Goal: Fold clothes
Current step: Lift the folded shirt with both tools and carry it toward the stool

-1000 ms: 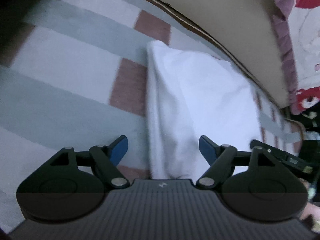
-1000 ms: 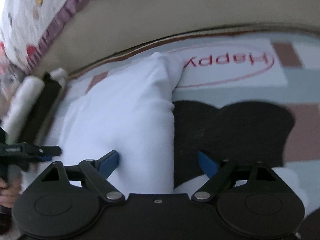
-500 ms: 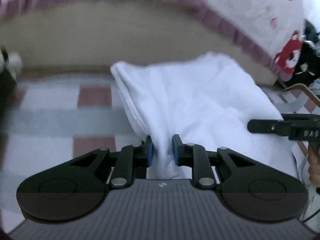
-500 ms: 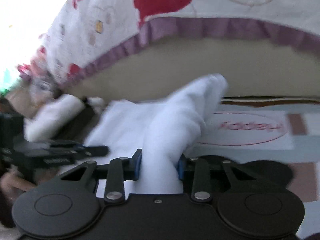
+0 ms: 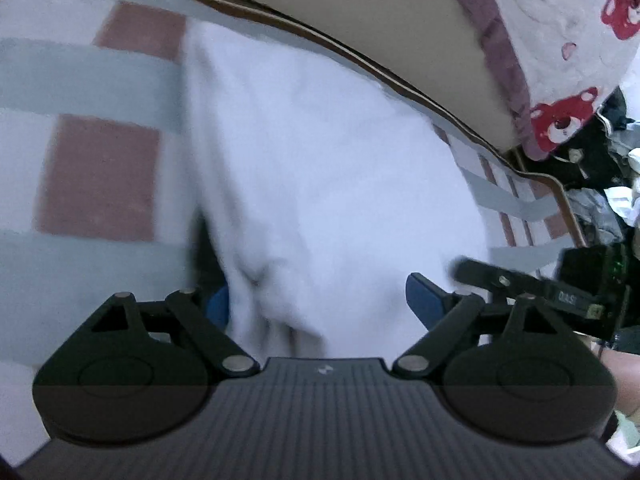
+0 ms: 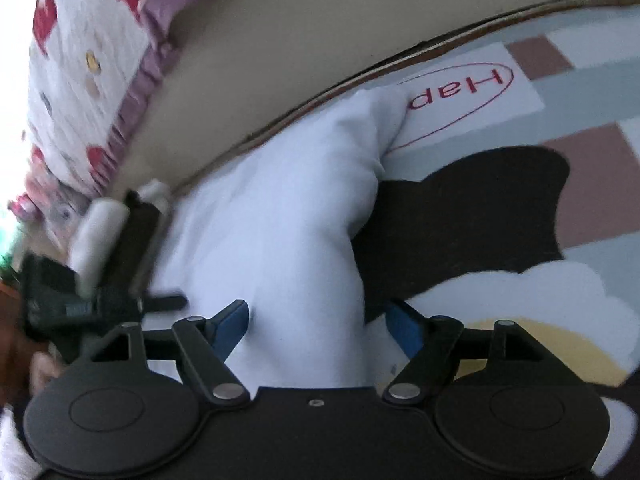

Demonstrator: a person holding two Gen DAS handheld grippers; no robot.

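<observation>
A white folded garment (image 5: pixel 320 184) lies on the patterned mat, its far edge near the mat's border. My left gripper (image 5: pixel 320 300) is open, its blue pads either side of the garment's near end, which rests between the jaws. In the right wrist view the same garment (image 6: pixel 288 216) runs from the jaws up toward the "Happy" print. My right gripper (image 6: pixel 320 324) is open with the cloth between its blue pads. Each gripper shows in the other's view: the right one (image 5: pixel 532 288) at the right, the left one (image 6: pixel 92 304) at the left.
The checked mat (image 5: pixel 96 168) has grey, white and brown patches and a dark cartoon shape (image 6: pixel 472 216). A beige mattress side (image 6: pixel 304 40) with a pink-frilled bear-print sheet (image 5: pixel 560 32) stands behind. Dark clutter (image 5: pixel 600 184) lies at the far right.
Both grippers were shut on the garment and held it lifted half a second ago. Now both have opened and the garment lies down on the mat.
</observation>
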